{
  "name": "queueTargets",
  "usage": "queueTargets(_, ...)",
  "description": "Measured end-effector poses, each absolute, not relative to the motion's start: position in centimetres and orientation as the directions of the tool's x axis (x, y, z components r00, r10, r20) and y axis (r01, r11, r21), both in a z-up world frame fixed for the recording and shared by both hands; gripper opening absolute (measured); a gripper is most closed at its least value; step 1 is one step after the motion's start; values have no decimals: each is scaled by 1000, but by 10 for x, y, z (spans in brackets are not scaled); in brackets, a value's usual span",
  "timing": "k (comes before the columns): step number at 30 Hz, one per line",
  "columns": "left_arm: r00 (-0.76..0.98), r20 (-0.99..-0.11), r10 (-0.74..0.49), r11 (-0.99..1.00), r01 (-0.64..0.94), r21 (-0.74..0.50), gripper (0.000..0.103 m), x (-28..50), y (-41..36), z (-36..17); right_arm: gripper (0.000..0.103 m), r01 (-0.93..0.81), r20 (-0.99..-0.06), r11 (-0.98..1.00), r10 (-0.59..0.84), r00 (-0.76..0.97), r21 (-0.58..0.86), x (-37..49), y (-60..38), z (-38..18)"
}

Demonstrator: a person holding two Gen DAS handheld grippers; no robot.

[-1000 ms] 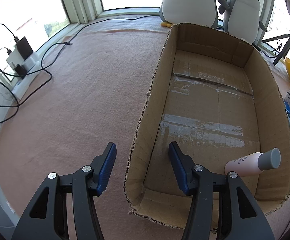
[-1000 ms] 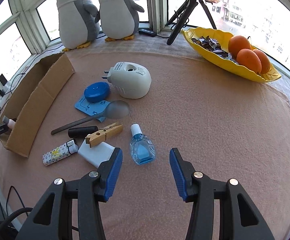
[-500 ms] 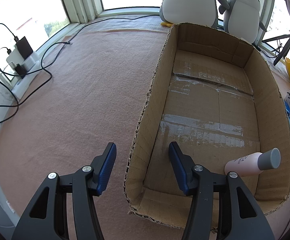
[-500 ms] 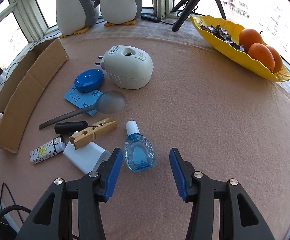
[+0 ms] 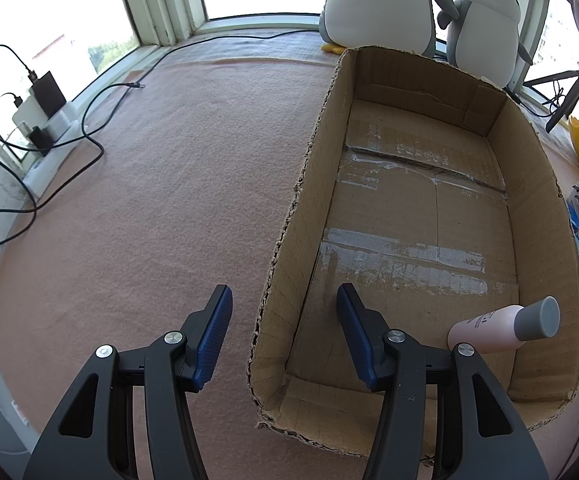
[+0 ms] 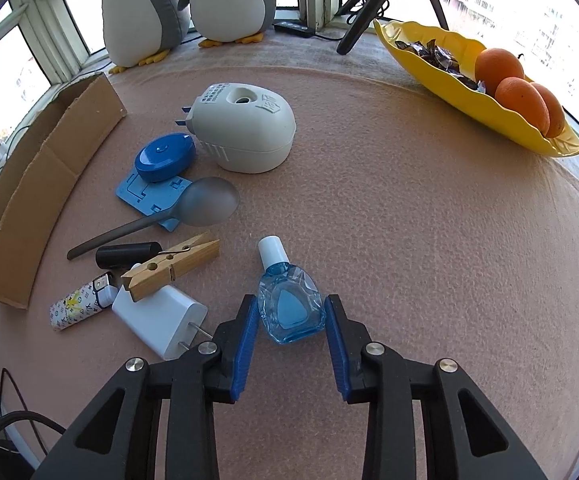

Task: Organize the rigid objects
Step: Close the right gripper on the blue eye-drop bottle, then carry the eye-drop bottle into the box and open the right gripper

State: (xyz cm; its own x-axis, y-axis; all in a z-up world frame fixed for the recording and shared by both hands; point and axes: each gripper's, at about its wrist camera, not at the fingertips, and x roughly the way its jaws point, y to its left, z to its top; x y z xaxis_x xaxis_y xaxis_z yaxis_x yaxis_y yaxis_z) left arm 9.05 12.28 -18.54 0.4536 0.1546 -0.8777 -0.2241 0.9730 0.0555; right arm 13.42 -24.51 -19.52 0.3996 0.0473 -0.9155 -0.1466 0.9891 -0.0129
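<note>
A small clear blue dropper bottle (image 6: 289, 308) with a white cap lies on the pink felt, between the blue pads of my right gripper (image 6: 290, 300). The jaws are closing, and both pads touch the bottle's sides. To its left lie a white charger (image 6: 157, 316), a wooden clothespin (image 6: 173, 268), a patterned lighter (image 6: 77, 308), a black cylinder (image 6: 127, 254), a grey spoon (image 6: 205, 208), a blue round case (image 6: 163, 156) and a white plug-in device (image 6: 245, 128). My left gripper (image 5: 283, 300) stands open astride the near left wall of the cardboard box (image 5: 537, 200). A pink bottle (image 5: 497, 324) lies inside the box.
A yellow dish (image 6: 469, 96) with oranges and wrapped sweets sits at the far right. Two plush penguins (image 6: 229, 0) and a tripod (image 6: 365, 12) stand by the window. Cables (image 5: 89, 140) and a power strip (image 5: 45, 120) lie left of the box.
My right gripper has come down and forward over the blue bottle, and its jaws have narrowed until the pads reach the bottle's sides. The left gripper has not moved.
</note>
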Motion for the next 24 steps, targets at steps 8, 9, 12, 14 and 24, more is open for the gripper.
queueTargets(8, 454, -878, 155, 973, -224, 56, 54, 91, 123, -185, 30, -112, -906, 994, 55, 421, 8, 123, -251, -192)
queueTargets(9, 454, -878, 155, 973, -224, 56, 54, 91, 123, -185, 30, -109, -905, 994, 53, 423, 8, 121, -252, -191)
queueTargets(12, 454, -878, 155, 973, -224, 56, 54, 91, 123, -185, 30, -97, -901, 995, 50, 431, 9, 118, -254, -189)
queueTargets(14, 454, -878, 155, 973, -225, 55, 54, 91, 123, -185, 30, -90, -899, 996, 52, 435, 14, 117, -255, -187)
queueTargets(24, 454, -878, 155, 973, -224, 55, 54, 91, 123, -185, 30, -132, -850, 991, 98, 518, 34, 107, -227, -139)
